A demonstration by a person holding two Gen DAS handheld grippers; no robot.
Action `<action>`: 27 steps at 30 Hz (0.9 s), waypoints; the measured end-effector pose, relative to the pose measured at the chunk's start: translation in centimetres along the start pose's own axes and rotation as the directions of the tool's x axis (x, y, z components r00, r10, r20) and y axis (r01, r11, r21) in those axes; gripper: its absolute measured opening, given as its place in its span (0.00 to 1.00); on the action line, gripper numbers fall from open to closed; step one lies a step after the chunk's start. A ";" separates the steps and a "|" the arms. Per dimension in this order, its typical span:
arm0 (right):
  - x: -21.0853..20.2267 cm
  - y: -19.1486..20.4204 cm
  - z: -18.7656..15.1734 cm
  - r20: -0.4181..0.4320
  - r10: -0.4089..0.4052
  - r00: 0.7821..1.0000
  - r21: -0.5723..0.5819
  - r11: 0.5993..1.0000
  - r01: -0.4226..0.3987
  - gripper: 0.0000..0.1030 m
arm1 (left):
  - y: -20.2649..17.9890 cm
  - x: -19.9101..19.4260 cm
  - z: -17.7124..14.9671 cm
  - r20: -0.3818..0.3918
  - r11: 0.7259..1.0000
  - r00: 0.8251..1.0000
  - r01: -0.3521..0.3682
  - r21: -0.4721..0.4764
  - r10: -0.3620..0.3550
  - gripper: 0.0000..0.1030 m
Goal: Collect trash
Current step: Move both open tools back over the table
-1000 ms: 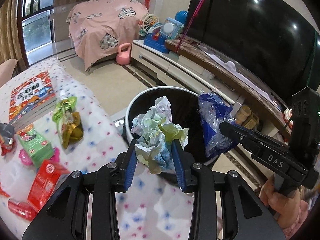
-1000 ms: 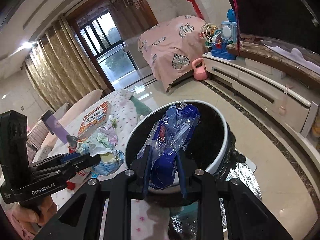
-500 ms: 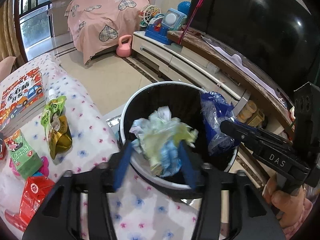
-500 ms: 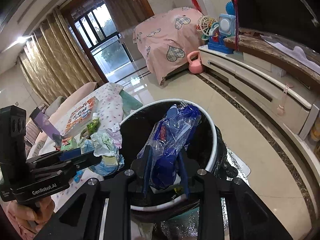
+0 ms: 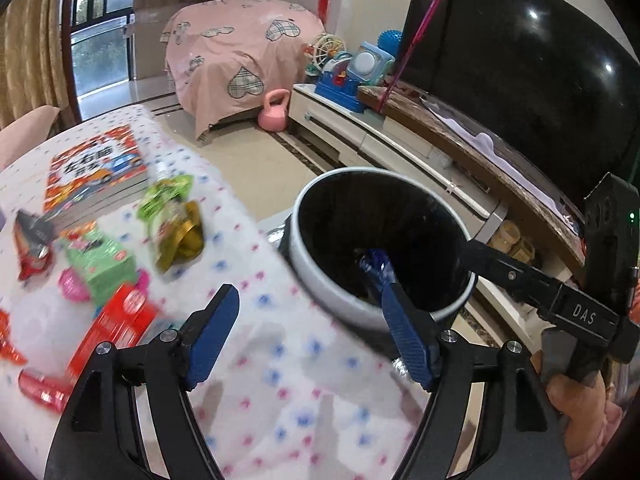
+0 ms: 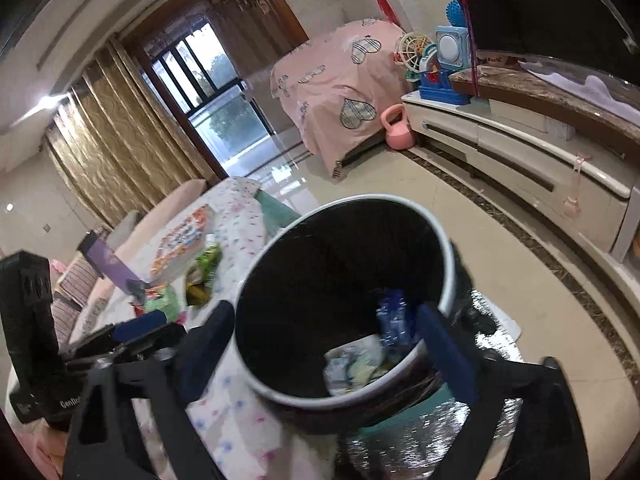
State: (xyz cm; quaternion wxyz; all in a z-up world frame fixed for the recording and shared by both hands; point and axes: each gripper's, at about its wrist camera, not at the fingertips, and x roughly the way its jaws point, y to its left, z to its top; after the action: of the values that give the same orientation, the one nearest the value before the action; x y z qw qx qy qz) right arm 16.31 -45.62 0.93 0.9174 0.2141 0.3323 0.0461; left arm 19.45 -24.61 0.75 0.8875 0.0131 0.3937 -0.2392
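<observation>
A round black bin with a white rim [image 5: 312,276] [image 6: 448,264] stands beside the dotted table. Inside it lie the crumpled paper wad [image 6: 356,364] and the blue plastic wrapper [image 6: 394,320], whose tip also shows in the left wrist view [image 5: 376,264]. My left gripper [image 5: 310,332] is open and empty over the table edge next to the bin. My right gripper [image 6: 324,356] is open and empty above the bin mouth. On the table lie a green-gold pouch [image 5: 174,220], a green packet [image 5: 100,260] and red wrappers [image 5: 116,328].
A picture book [image 5: 96,168] lies at the far side of the dotted tablecloth [image 5: 280,392]. A low TV cabinet [image 6: 520,160] with toys and a large dark TV [image 5: 512,72] runs along the right. A pink kettlebell [image 5: 274,114] sits on the floor by a pink-covered piece of furniture.
Both grippers opened over the bin. The paper wad and the blue wrapper dropped into it. The left gripper has swung back toward the table.
</observation>
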 end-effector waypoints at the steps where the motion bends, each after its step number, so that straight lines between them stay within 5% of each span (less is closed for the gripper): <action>1: -0.1 0.4 -0.4 0.001 0.007 1.000 0.000 1.000 -0.007 0.95 | 0.3 -0.3 -0.3 0.001 1.000 1.000 -0.001 -0.004 0.001 0.74; 14: -1.1 4.2 -5.0 -0.017 0.077 0.997 0.066 0.995 -0.076 0.96 | 6.4 -5.4 -5.7 0.014 0.987 0.998 -0.062 -0.146 0.065 0.74; 27: 0.5 9.7 -8.4 -0.094 0.128 0.987 0.037 0.992 -0.125 0.96 | 13.6 -8.8 -10.4 -0.009 0.944 0.989 -0.143 -0.296 0.147 0.74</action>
State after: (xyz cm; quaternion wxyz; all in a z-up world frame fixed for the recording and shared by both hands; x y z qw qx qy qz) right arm 11.96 -33.72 -1.00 0.8922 0.2462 0.3626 0.1092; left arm 13.06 -6.72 -2.47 0.8971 -0.0924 0.4173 -0.1119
